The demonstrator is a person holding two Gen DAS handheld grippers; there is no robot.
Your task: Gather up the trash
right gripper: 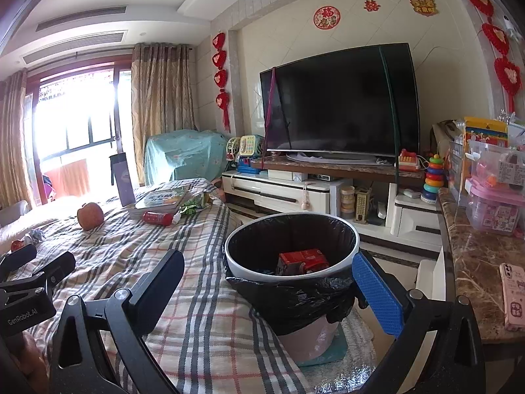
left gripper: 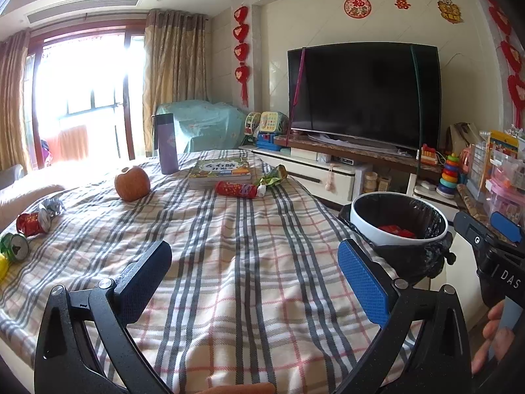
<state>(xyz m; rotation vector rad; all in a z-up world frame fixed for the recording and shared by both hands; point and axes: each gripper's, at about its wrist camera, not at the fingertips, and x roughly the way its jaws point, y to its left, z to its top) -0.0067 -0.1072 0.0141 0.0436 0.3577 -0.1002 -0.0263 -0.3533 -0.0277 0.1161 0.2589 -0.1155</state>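
A white bin with a black liner (right gripper: 292, 229) stands beside the table's right edge, with a red carton (right gripper: 303, 261) inside; it also shows in the left wrist view (left gripper: 398, 218). My right gripper (right gripper: 267, 282) is open and empty, just before the bin. My left gripper (left gripper: 254, 274) is open and empty over the plaid tablecloth (left gripper: 229, 262). Trash lies on the table: a red can (left gripper: 236, 189) and green wrapper (left gripper: 272, 177) at the far side, a crushed red can (left gripper: 32, 223), foil (left gripper: 54, 205) and a green can (left gripper: 14, 246) at left.
An apple (left gripper: 132, 184), a purple flask (left gripper: 167, 144) and books (left gripper: 223, 169) sit at the table's far end. A TV (left gripper: 364, 95) on a low cabinet stands behind. A marble counter (right gripper: 475, 262) with boxes, toys and a pink phone (right gripper: 513, 295) is at right.
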